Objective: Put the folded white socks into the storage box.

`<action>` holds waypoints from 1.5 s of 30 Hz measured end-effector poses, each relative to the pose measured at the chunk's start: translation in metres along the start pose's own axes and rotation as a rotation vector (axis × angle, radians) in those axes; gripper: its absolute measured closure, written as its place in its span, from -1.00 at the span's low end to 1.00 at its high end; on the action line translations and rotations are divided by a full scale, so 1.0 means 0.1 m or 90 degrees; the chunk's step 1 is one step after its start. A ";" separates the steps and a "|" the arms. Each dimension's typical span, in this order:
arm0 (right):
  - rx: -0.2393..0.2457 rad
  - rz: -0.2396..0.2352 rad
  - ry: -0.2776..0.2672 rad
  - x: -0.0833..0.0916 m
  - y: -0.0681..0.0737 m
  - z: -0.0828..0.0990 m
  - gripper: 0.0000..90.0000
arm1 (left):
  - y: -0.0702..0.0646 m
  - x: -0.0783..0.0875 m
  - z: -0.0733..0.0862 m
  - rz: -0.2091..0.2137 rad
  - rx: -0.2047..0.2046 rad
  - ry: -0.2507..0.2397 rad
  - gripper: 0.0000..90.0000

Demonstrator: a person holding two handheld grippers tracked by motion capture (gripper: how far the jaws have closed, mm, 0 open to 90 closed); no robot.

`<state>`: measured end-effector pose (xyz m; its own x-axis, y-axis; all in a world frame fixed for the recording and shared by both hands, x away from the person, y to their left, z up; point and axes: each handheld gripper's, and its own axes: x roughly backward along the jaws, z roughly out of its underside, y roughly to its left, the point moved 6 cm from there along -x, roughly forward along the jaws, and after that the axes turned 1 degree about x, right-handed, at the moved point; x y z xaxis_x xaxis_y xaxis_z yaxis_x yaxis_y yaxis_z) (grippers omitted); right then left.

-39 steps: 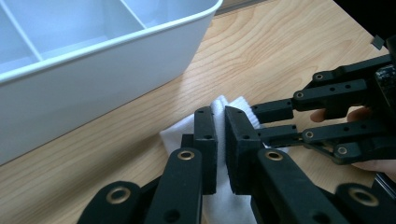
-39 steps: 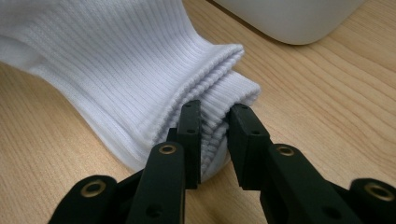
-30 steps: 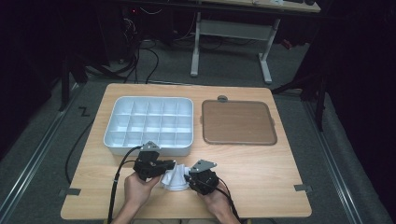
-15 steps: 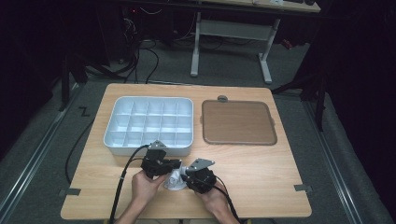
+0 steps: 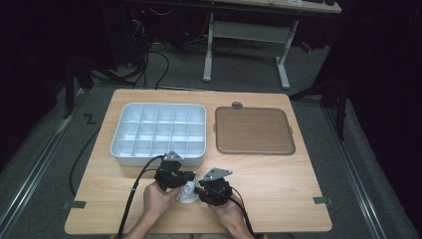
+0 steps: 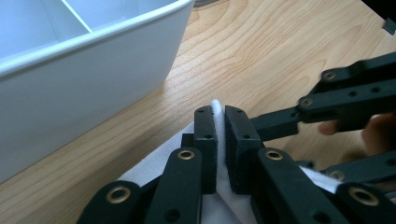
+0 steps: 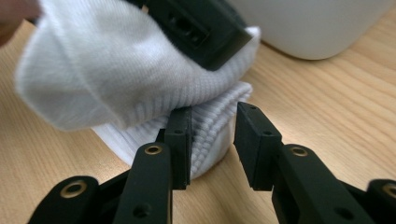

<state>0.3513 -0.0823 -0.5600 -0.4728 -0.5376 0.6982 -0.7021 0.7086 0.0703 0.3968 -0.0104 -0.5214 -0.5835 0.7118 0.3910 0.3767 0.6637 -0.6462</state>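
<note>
On the light wooden worktop (image 5: 278,189), which stands on a grey floor in a dark room, the biggest thing is a white compartment tray (image 5: 158,132) at the rear left, its cells divided by thin walls. Just to its right, a little apart, lies a flat brown tray (image 5: 253,130) with rounded corners and a pale rim. Near the front edge, in front of the white tray, a person's two hands come in from below, each bearing a black tool with a trailing cable. The left tool (image 5: 174,175) and the right tool (image 5: 213,188) face each other closely across a small white sock (image 5: 187,191) that lies bunched on the wood between them, near the white tray's front wall. In the left gripper view the left tool (image 6: 219,140) has its pads pressed together on a thin fold of the sock (image 6: 159,161), so it grips the fabric; the white tray's wall (image 6: 93,88) rises just beside it. In the right gripper view the ribbed cuff of the sock (image 7: 140,98) sits between the jaws of the right tool (image 7: 212,142), which have just been opening: the left pad touches the ribbing, while the right pad stands clear of it, so this tool is not clamped on the sock
</note>
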 end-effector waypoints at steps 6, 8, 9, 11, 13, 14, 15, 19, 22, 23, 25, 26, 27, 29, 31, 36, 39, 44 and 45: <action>-0.011 -0.008 -0.019 0.17 0.03 0.03 0.49 | 0.03 0.02 0.01 -0.002 0.001 -0.003 0.87; -0.010 -0.013 -0.015 0.16 0.06 0.05 0.48 | 0.04 0.03 0.01 0.000 0.009 -0.008 0.87; -0.010 -0.014 -0.008 0.14 0.08 0.07 0.47 | 0.05 0.03 0.02 0.001 0.008 -0.008 0.87; -0.005 -0.016 0.000 0.09 0.10 0.09 0.47 | 0.06 0.04 0.02 -0.001 0.006 -0.010 0.87; -0.006 -0.014 0.010 0.01 0.13 0.12 0.47 | 0.08 0.05 0.01 -0.006 -0.003 -0.011 0.87; -0.009 -0.017 0.006 0.00 0.13 0.12 0.48 | 0.09 0.05 0.01 -0.008 -0.004 -0.014 0.87; -0.006 -0.015 0.004 -0.01 0.13 0.11 0.49 | 0.10 0.05 -0.01 -0.011 -0.004 -0.017 0.87; 0.006 -0.009 0.006 -0.08 0.13 0.07 0.52 | 0.17 0.04 -0.06 -0.018 0.000 -0.025 0.87; 0.008 -0.007 0.006 -0.13 0.11 0.03 0.52 | 0.20 0.04 -0.09 -0.022 -0.002 -0.032 0.87; 0.011 -0.007 0.003 -0.14 0.11 0.02 0.52 | 0.21 0.04 -0.09 -0.027 -0.008 -0.035 0.87; 0.017 -0.007 0.001 -0.16 0.10 0.02 0.52 | 0.21 0.00 -0.02 -0.041 -0.051 -0.040 0.87; 0.016 -0.009 0.003 -0.16 0.10 0.01 0.51 | 0.21 -0.01 0.01 -0.040 -0.066 -0.041 0.87; 0.015 -0.010 0.003 -0.16 0.10 0.02 0.51 | 0.21 -0.03 0.02 -0.040 -0.068 -0.043 0.87; 0.020 -0.008 0.003 -0.16 0.10 0.02 0.51 | 0.21 -0.03 0.02 -0.039 -0.057 -0.041 0.87; 0.020 -0.008 0.004 -0.16 0.10 0.02 0.51 | 0.23 -0.03 0.01 -0.033 -0.043 -0.039 0.87; 0.021 -0.008 0.003 -0.16 0.10 0.02 0.51 | 0.23 -0.02 0.02 -0.035 -0.038 -0.044 0.87; 0.021 -0.010 0.003 -0.16 0.10 0.02 0.49 | 0.23 -0.02 -0.03 -0.034 -0.017 -0.025 0.82; 0.009 -0.001 0.004 -0.15 0.09 0.02 0.41 | 0.18 0.01 -0.04 -0.025 -0.017 -0.032 0.62; 0.009 -0.001 0.004 -0.15 0.09 0.02 0.41 | 0.18 0.01 -0.04 -0.025 -0.017 -0.032 0.56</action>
<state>0.3512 -0.0687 -0.5708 -0.4685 -0.5353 0.7028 -0.7104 0.7012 0.0605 0.4061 0.0031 -0.5306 -0.6338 0.6727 0.3819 0.3707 0.6974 -0.6133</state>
